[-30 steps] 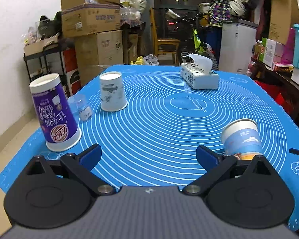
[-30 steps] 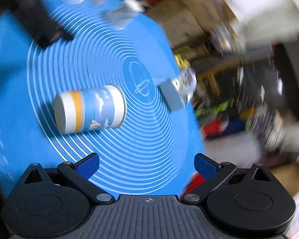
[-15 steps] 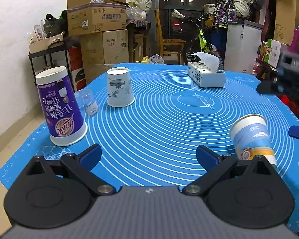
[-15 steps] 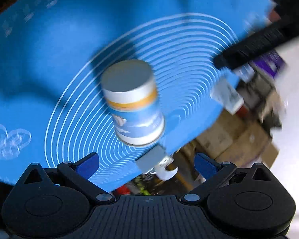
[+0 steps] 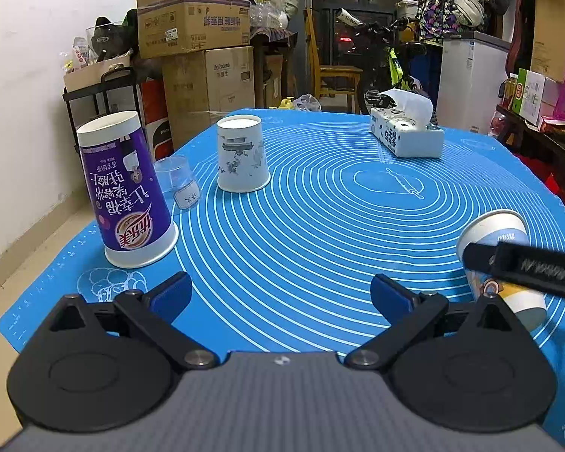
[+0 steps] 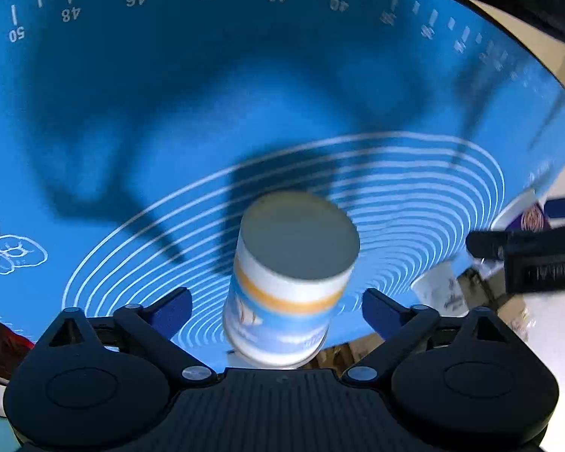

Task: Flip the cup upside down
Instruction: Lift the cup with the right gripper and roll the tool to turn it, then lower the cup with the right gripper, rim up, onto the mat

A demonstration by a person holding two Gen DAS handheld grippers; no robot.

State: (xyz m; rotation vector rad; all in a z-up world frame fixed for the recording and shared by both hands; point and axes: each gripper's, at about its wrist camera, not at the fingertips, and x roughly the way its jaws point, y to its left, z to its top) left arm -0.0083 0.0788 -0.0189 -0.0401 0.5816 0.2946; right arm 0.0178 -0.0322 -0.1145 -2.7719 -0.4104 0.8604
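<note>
A blue and white paper cup with an orange band (image 5: 504,260) stands on the blue mat (image 5: 320,226) at the right, base up. In the right wrist view the cup (image 6: 290,282) sits between my right gripper's open fingers, seen from the base end, and the view is rolled over. My right gripper (image 6: 277,307) is open around the cup, pads apart from it. One of its fingers (image 5: 523,263) crosses the cup in the left wrist view. My left gripper (image 5: 280,293) is open and empty near the mat's front edge.
A tall purple cup (image 5: 126,196), a small clear cup (image 5: 179,182) and a white patterned cup (image 5: 241,158) stand upside down at the left of the mat. A tissue box (image 5: 405,132) lies at the back. Cardboard boxes and furniture crowd the room behind.
My right gripper has rolled over and closed in on the blue cup, which now sits between its fingers. The left gripper's view has shifted only slightly.
</note>
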